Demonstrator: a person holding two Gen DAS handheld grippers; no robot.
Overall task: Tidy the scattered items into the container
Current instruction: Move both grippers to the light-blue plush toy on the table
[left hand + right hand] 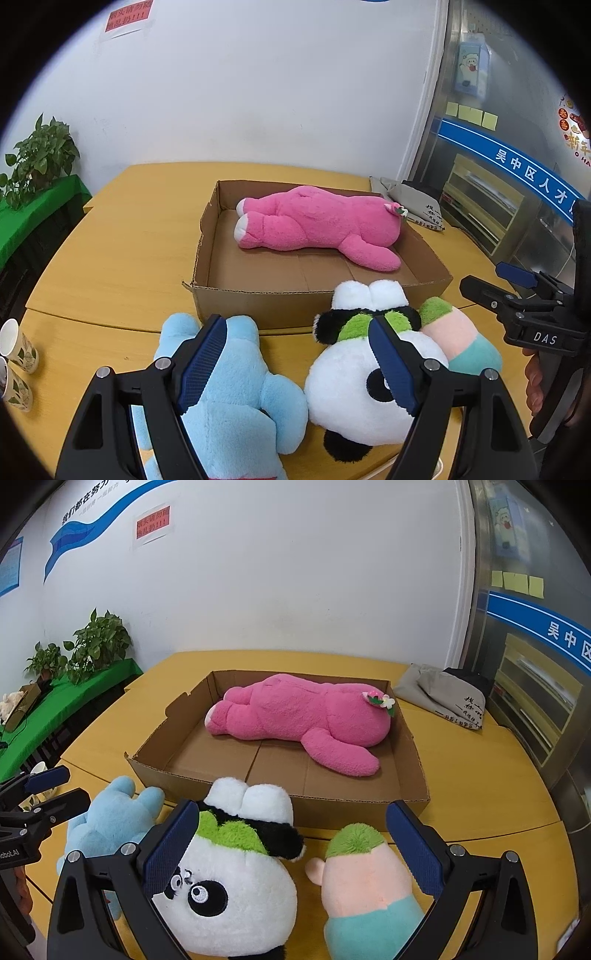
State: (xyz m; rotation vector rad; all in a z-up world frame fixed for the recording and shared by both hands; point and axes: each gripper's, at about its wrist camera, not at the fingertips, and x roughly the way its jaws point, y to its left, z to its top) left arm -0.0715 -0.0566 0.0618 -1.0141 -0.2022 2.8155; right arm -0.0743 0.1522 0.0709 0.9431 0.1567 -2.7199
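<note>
A shallow cardboard box (258, 299) (354, 805) stands on the yellow table with a pink plush (317, 225) (306, 716) lying inside. In front of it lie a light blue plush (240, 398) (107, 819), a panda plush (354, 391) (236, 886) and a green-haired peach doll (458, 332) (365, 878). My left gripper (295, 365) is open above the blue plush and the panda, holding nothing. My right gripper (291, 849) is open above the panda and the doll, holding nothing; it also shows in the left wrist view (517, 291).
Two paper cups (14, 365) stand at the table's left edge. A grey folded bag (413, 206) (443, 694) lies behind the box at the right. Potted plants (96, 642) sit on a green-covered shelf at the left. A metal cabinet (535, 664) stands at the right.
</note>
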